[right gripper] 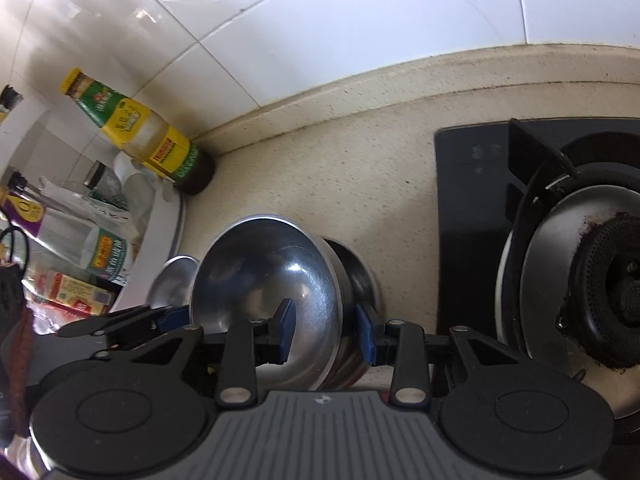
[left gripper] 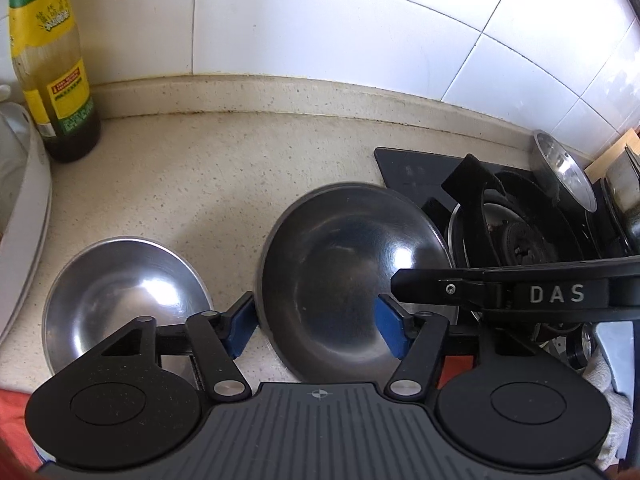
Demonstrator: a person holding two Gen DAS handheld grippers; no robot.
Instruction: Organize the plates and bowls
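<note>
Two steel bowls sit on the beige counter. In the left wrist view the larger bowl lies ahead of my left gripper, whose blue pads straddle its near left rim, open. A smaller bowl rests to its left. My right gripper reaches in from the right over the large bowl's right side. In the right wrist view my right gripper straddles the right rim of the raised bowl, one pad inside, one outside; contact is unclear. Another bowl shows under it, and the small bowl at left.
A gas stove with black pan supports is at the right. A sauce bottle stands at the back left by the tiled wall. A white tray and more bottles crowd the left. A steel ladle leans behind the stove.
</note>
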